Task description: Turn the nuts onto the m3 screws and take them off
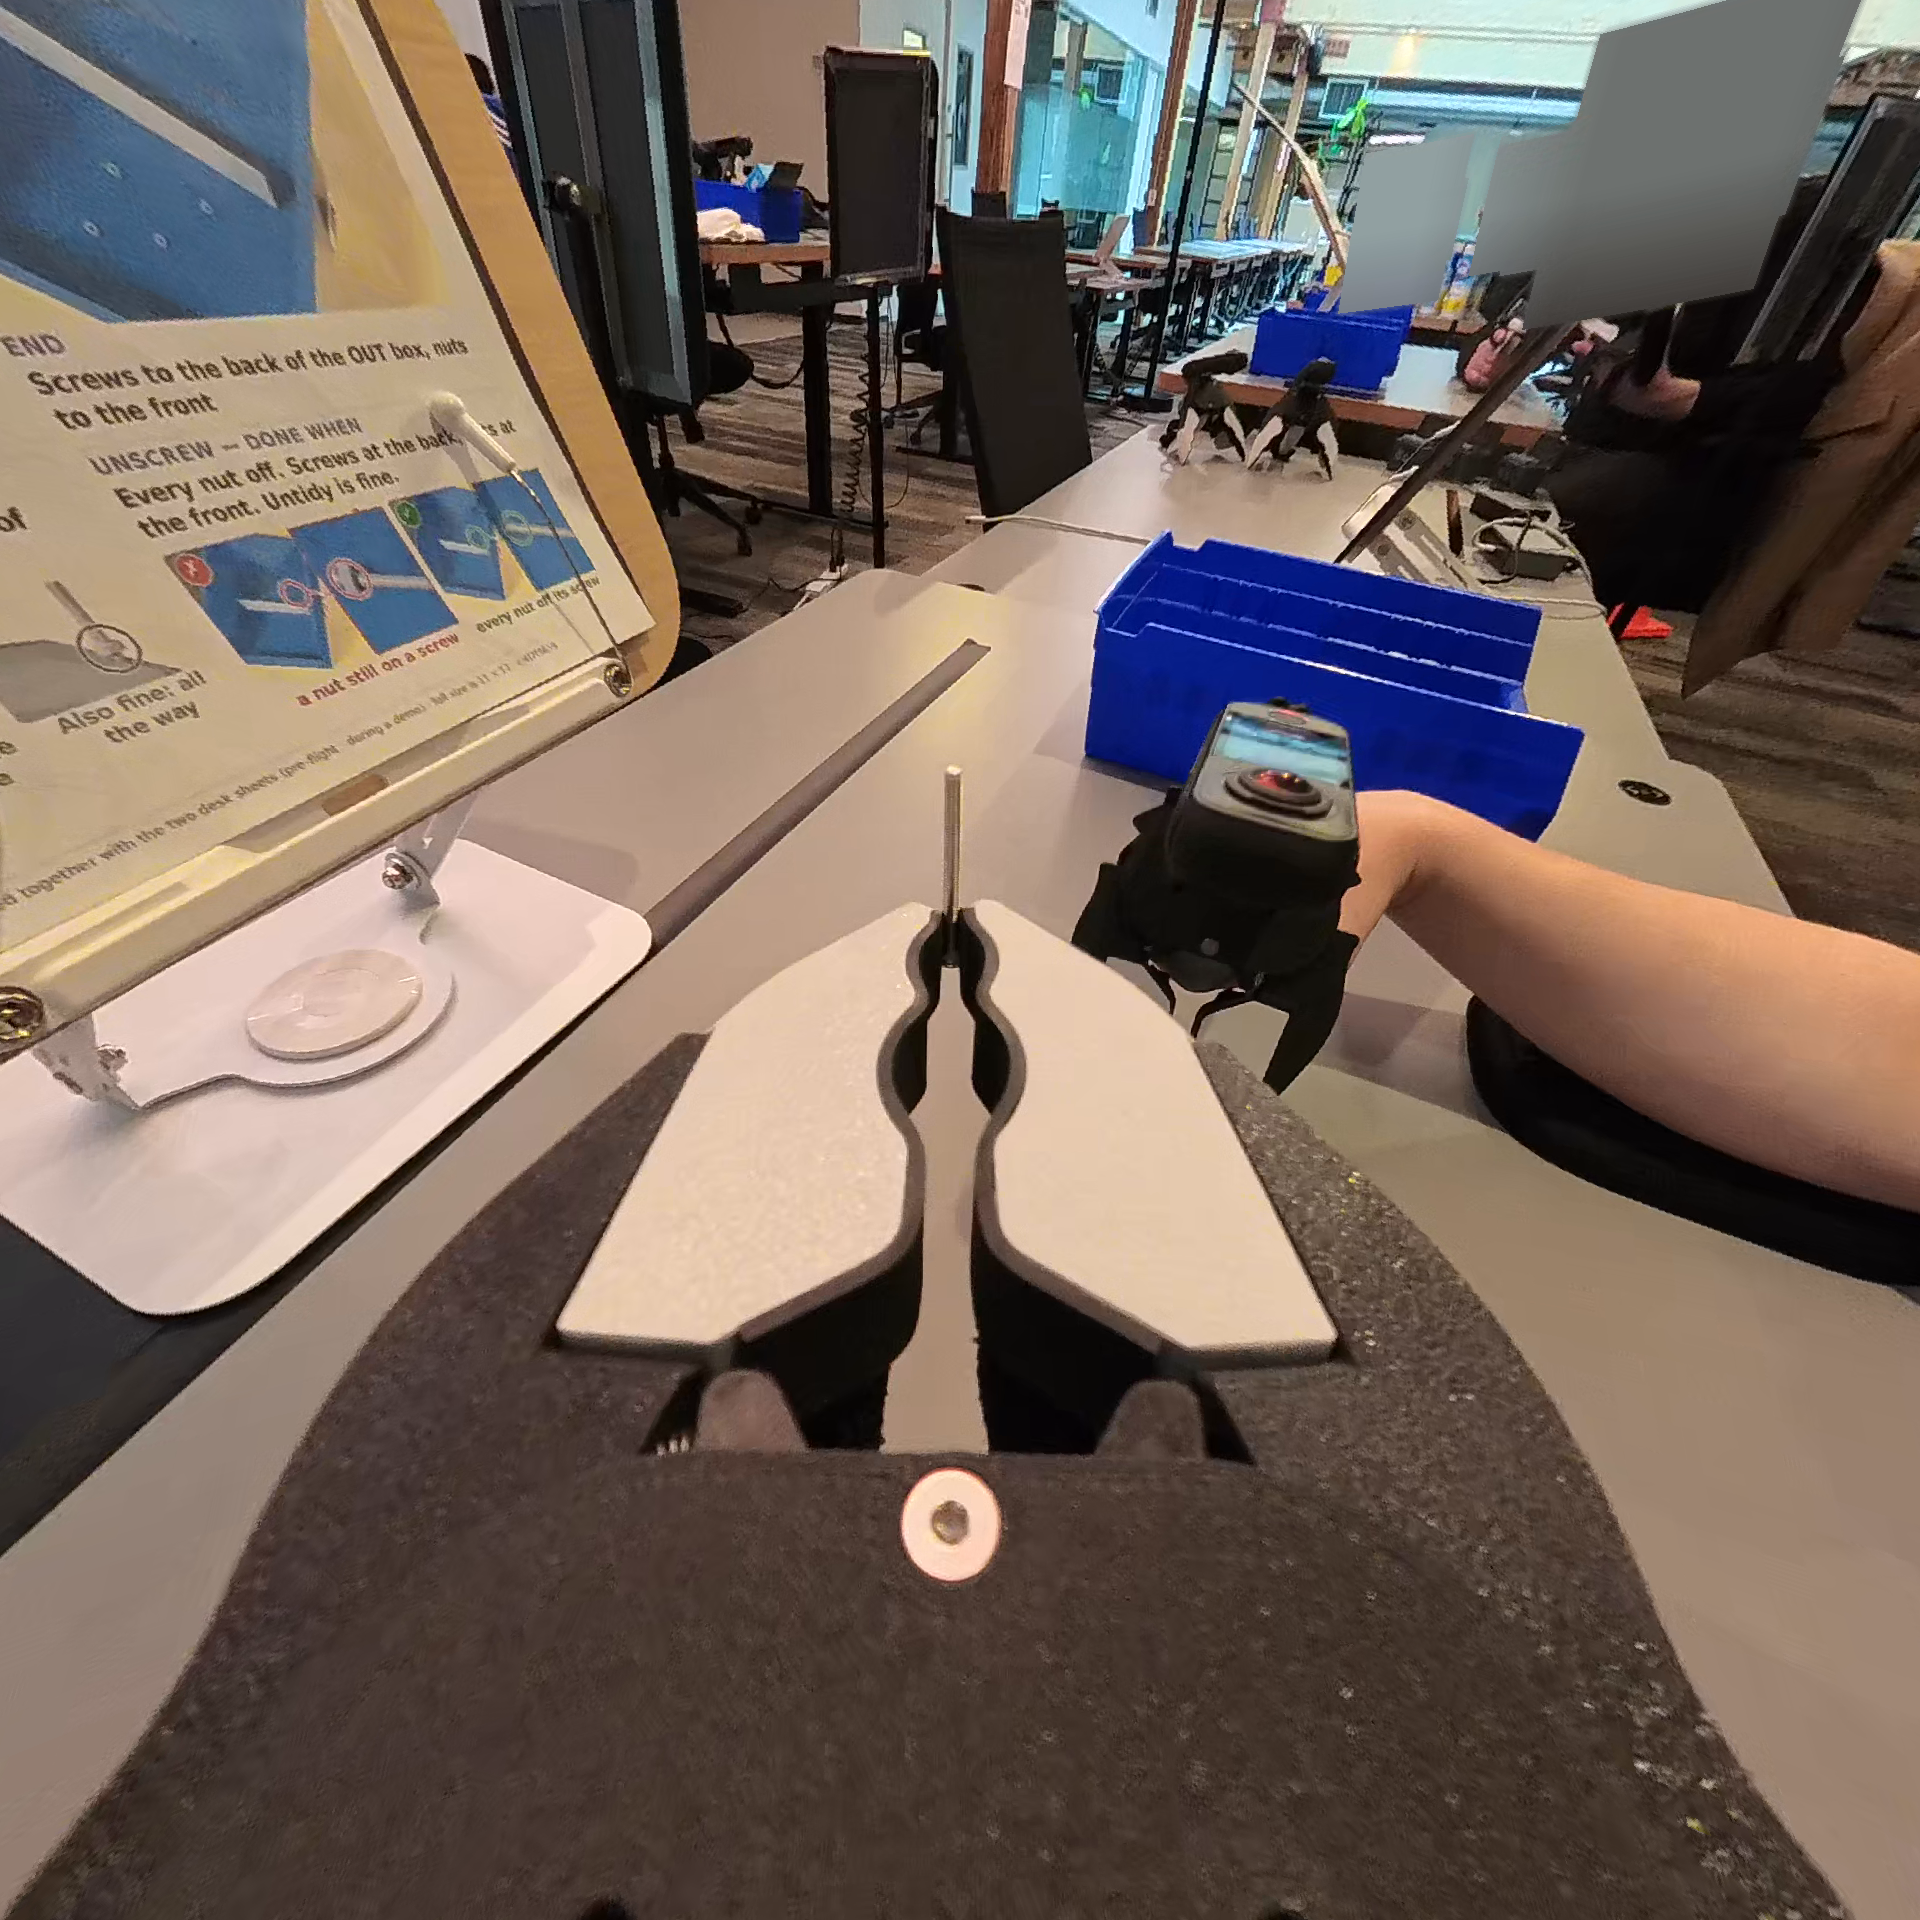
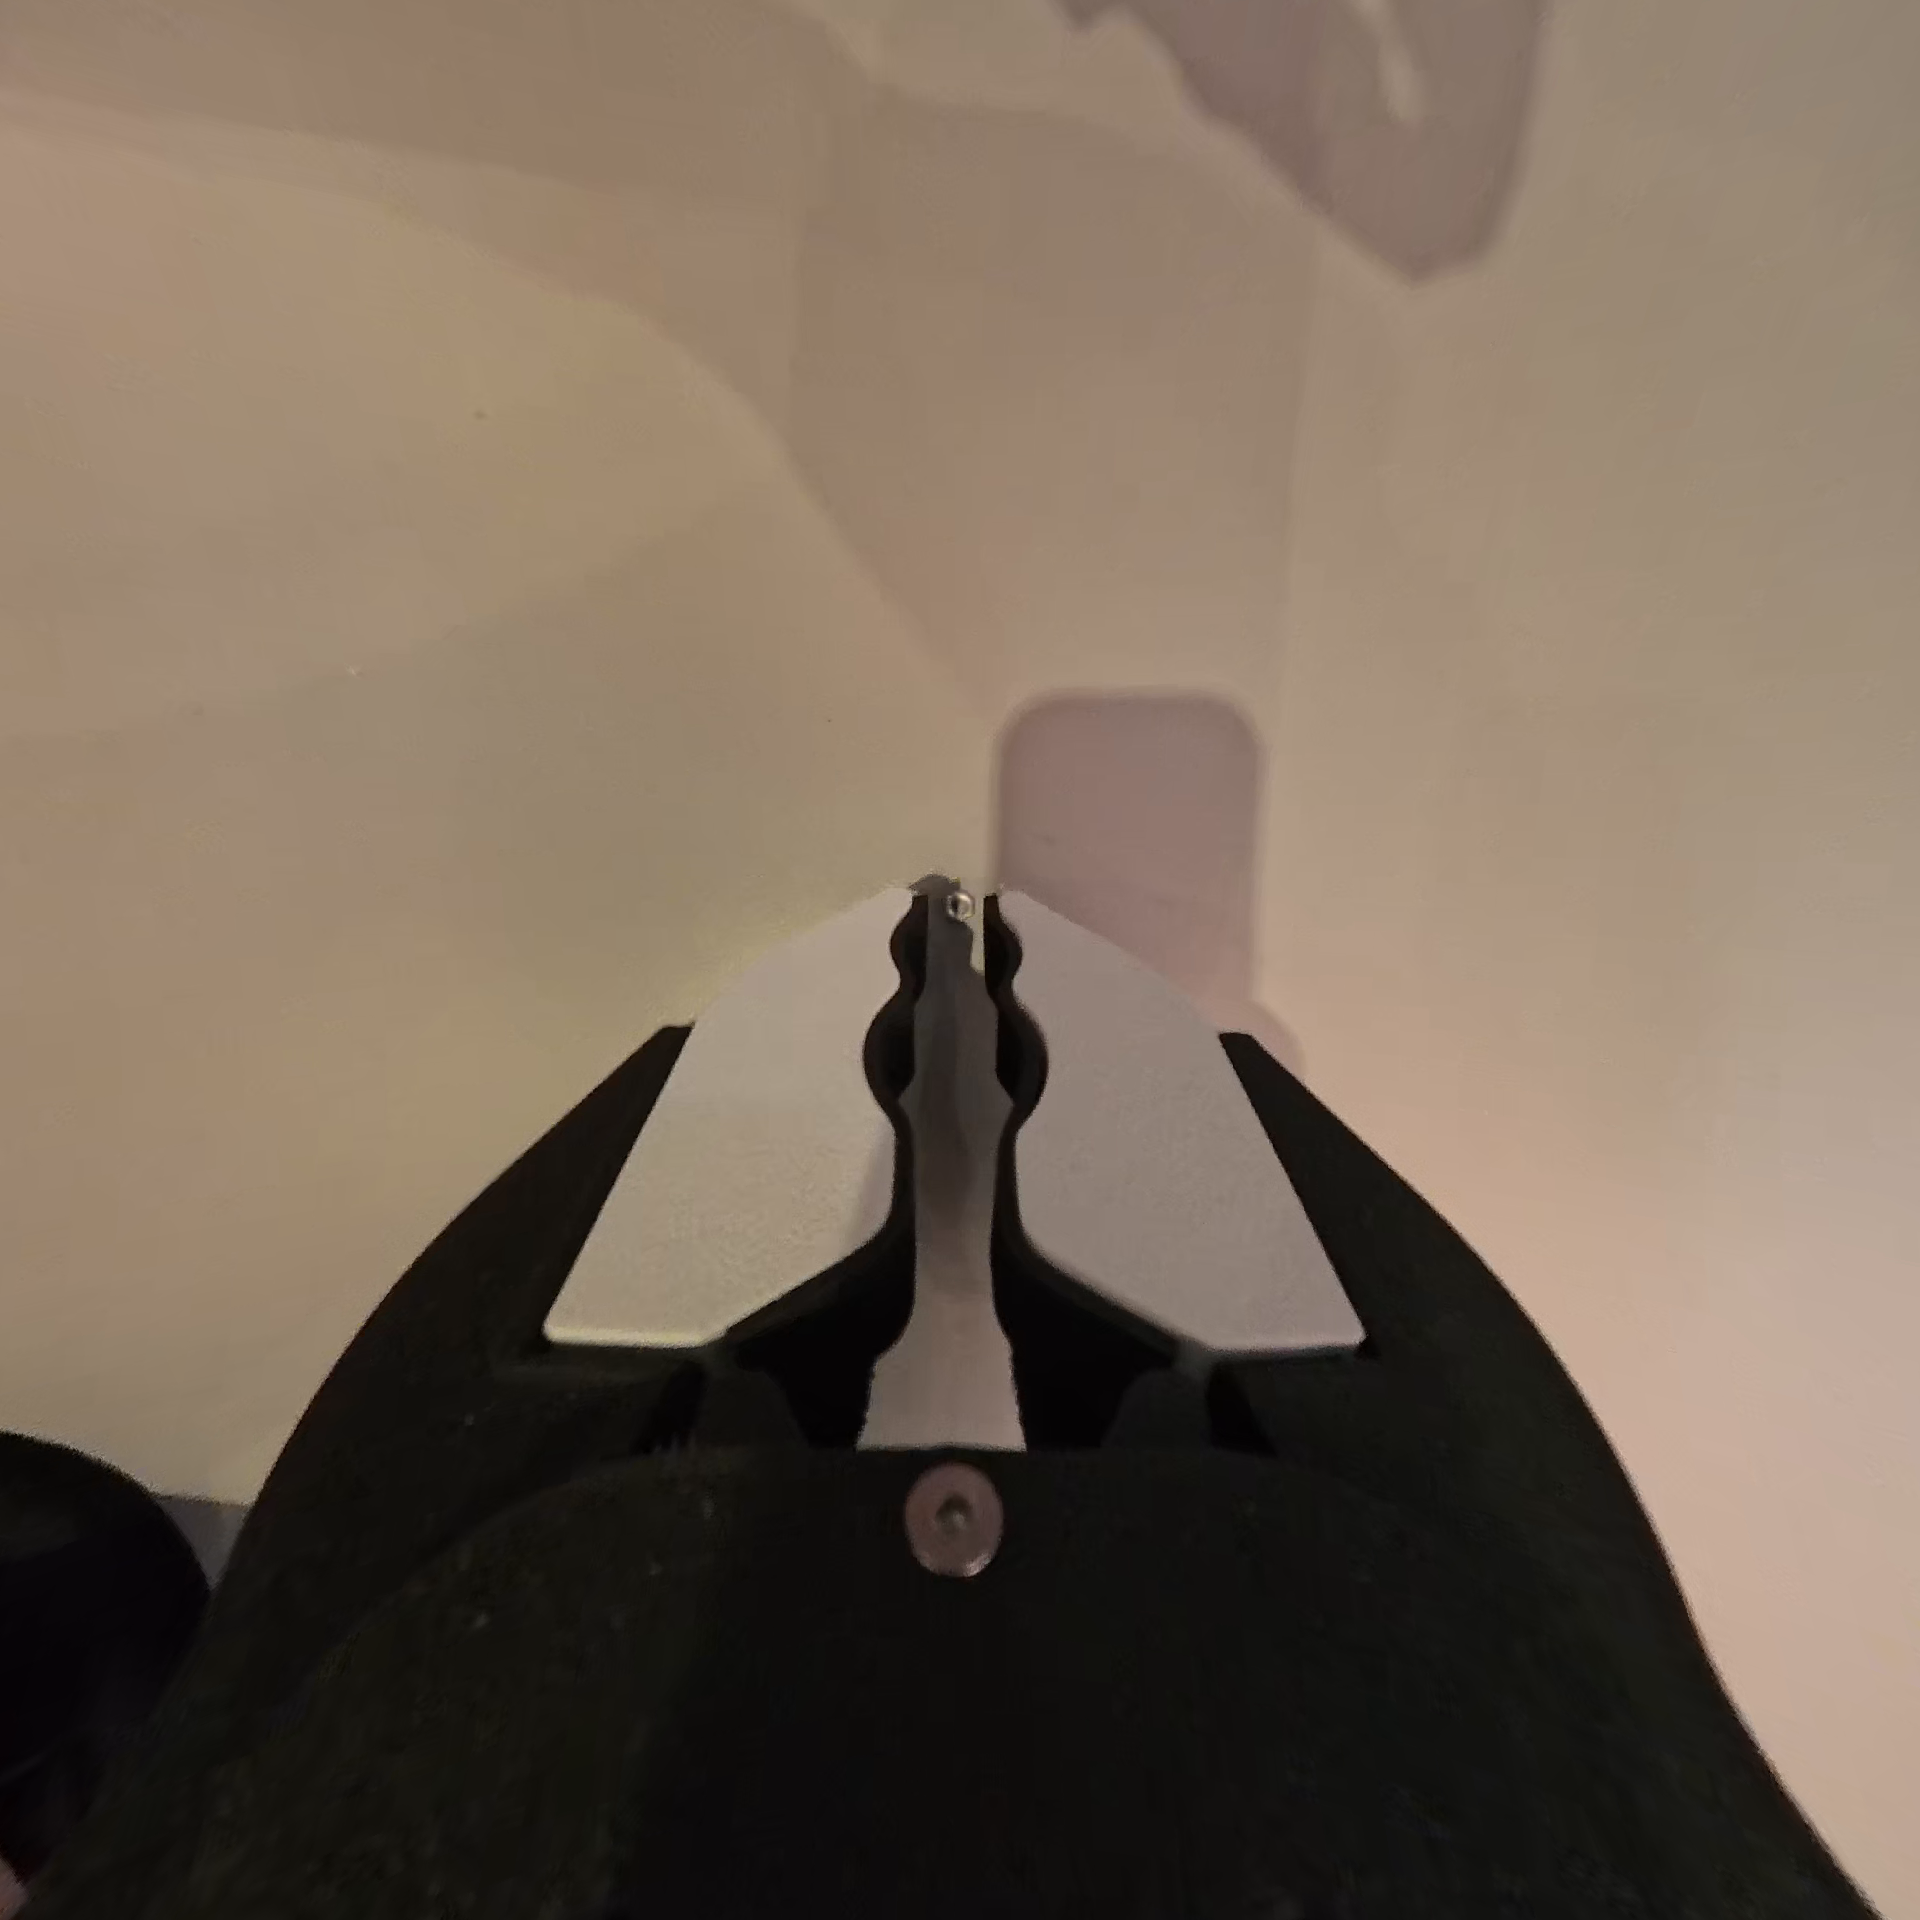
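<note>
The left gripper (image 1: 951, 920) pinches a thin metal screw (image 1: 952, 836) upright between its closed fingertips above a grey table (image 1: 790, 748). Just to its right, the right gripper (image 1: 1236, 914) points down at the table, in front of a blue bin (image 1: 1320, 665). An instruction board (image 1: 312, 436) stands left.

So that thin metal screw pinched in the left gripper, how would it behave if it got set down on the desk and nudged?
The screw is a slim, straight, round metal rod, so it would probably stay stiff and roll easily on the smooth grey desk. Standing on end it would likely tip. It looks light, and only its base sits between the left gripper's fingertips, so it might pivot if bumped.
</note>
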{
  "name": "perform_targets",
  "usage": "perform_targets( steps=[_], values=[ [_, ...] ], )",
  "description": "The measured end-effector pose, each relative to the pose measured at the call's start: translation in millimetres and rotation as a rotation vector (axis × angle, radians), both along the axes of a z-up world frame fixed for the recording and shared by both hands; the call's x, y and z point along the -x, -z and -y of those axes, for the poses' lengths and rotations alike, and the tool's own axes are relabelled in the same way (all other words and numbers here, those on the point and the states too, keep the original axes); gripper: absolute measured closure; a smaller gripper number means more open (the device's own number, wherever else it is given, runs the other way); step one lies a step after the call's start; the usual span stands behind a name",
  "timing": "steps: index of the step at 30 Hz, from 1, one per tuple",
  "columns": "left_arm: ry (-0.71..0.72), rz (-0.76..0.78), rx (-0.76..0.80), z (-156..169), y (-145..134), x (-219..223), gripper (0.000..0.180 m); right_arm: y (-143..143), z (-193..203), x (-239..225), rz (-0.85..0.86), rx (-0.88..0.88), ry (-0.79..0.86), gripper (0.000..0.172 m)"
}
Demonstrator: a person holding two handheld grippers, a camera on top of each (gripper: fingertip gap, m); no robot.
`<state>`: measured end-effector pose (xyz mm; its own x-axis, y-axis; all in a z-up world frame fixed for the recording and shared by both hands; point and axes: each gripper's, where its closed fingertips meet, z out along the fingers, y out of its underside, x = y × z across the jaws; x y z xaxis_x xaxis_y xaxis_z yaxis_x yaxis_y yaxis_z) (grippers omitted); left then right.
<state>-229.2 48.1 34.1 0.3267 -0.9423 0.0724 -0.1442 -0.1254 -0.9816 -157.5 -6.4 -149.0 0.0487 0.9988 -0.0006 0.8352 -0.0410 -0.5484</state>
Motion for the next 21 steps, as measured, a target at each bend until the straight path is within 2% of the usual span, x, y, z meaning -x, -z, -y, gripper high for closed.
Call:
perform_targets(
  steps=[21],
  values=[
    [0.021, -0.029, -0.001, 2.7, 6.0, -4.8, 0.178, 5.8, -1.6, 0.6, 0.001, 0.023, 0.010, 0.167]
  ],
)
